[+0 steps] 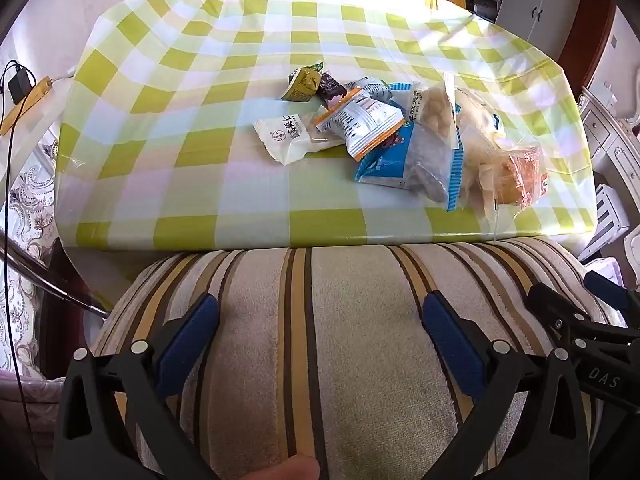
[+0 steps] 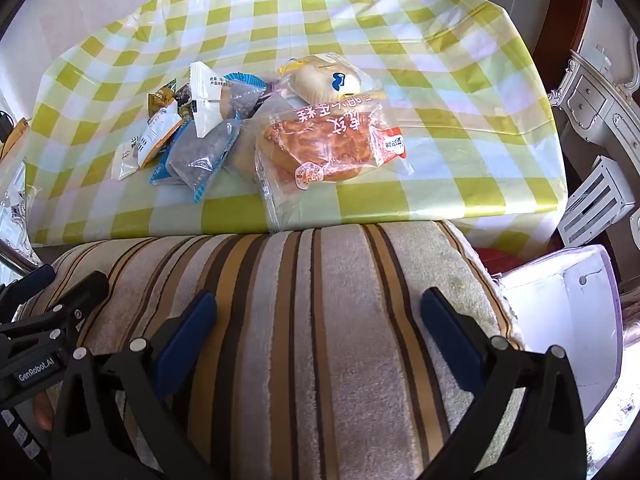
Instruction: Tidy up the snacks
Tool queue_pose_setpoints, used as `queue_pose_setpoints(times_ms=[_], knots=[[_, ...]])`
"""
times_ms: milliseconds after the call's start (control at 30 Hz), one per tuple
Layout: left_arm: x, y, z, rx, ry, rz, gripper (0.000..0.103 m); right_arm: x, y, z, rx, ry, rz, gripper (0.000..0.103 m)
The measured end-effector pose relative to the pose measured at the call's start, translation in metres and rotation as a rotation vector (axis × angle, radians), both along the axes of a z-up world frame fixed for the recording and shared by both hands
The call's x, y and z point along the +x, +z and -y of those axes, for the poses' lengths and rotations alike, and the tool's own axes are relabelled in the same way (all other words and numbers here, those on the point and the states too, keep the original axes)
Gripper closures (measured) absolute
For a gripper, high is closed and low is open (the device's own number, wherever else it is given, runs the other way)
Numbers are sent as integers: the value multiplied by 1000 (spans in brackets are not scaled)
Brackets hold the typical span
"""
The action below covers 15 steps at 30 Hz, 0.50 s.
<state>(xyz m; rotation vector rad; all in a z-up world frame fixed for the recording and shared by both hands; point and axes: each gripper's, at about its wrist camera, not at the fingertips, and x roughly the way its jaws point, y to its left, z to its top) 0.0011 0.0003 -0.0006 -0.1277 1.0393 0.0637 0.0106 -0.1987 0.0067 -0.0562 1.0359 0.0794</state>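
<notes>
Both grippers hang over a plush striped cushion [image 1: 320, 340], its pile banded in cream, tan and dark brown. Left gripper [image 1: 320, 320] has its blue-padded fingers spread wide with nothing between them; right gripper [image 2: 320, 316] is spread the same way, also holding nothing.

Beyond the cushion's far edge begins the tabletop, under a glossy plastic cloth [image 1: 200, 92] checked in lime green and white. Snacks lie heaped ahead of both grippers, well apart from them, toward the near edge. Nearest is a clear crinkly bag with a golden-brown cake [image 2: 320, 148], its corner reaching the near edge. Just left of it lies a blue-edged pack [image 2: 204, 156] with dark contents. A white sachet [image 1: 286, 138] with printed characters sits at the heap's left end. Farther back rest a pale round bun [image 2: 324, 78] in clear wrap and a small yellow-green packet [image 1: 302, 86].
</notes>
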Motion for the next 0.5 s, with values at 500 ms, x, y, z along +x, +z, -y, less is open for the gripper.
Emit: queue_pose_setpoints(times_ms=[500], knots=[[1,0,-4,-16,0,21,4,-1,-1,1,6,2,-13,1]])
